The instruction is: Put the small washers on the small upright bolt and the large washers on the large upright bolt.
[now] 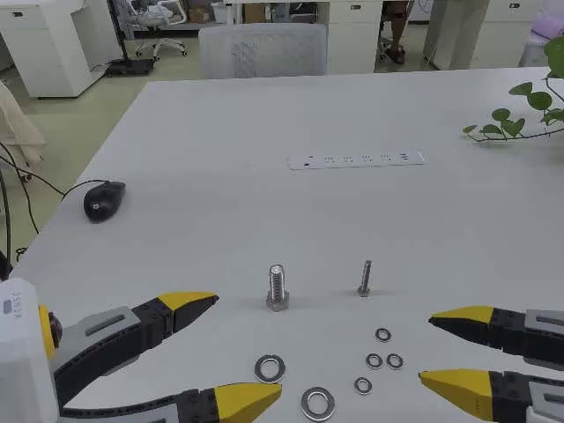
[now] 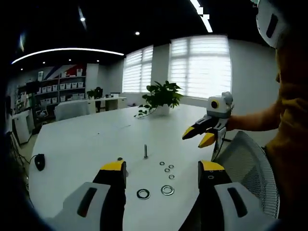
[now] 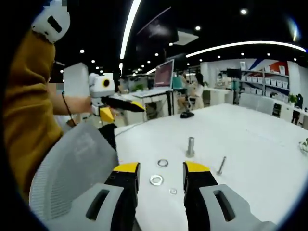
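Washers (image 1: 270, 367) lie flat (near bolts (image 1: 277, 288))

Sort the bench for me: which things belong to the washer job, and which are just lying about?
For the job:
large upright bolt
small upright bolt
two large washers, loose on the table
four small washers, loose on the table

Just lying about:
mouse
power strip
plant
chair at the far edge
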`<state>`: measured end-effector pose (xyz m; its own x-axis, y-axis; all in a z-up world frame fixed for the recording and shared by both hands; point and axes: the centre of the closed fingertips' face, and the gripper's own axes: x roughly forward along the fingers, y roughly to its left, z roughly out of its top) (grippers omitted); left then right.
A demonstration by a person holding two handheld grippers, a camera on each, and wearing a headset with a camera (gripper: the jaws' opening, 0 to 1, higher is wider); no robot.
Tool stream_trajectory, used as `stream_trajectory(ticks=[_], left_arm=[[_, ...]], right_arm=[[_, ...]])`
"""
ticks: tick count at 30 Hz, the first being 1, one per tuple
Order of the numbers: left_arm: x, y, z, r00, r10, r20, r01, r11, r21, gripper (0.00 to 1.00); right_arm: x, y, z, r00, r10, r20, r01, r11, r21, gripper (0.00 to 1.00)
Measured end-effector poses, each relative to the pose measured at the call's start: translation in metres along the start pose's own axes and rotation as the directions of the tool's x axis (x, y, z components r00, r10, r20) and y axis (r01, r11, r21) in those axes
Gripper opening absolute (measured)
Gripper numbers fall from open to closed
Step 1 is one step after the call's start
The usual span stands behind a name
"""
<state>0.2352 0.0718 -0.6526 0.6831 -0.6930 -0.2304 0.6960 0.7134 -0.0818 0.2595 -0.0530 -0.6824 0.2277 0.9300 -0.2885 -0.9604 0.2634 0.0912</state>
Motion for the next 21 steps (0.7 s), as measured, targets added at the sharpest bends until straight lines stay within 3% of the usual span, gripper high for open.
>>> stream_trajectory(ticks=[13,21], left_arm=[[-0.0014,0.002,0.0013,1.0,0.009,-0.004,-0.009,1.0,0.009,0.59],[0.0013,0.0,-0.0038,0.9999,0.013,-0.011,-0.013,1.0,0.002,0.59]], right_arm=[[-0.0045,-0.0063,0.0043,0.9997,-0.018,0.014,0.018,1.0,-0.005,0.38],[-0.0079,-0.0053,-0.0046,0.9998,-0.013,-0.013,0.013,1.0,-0.006,0.37]])
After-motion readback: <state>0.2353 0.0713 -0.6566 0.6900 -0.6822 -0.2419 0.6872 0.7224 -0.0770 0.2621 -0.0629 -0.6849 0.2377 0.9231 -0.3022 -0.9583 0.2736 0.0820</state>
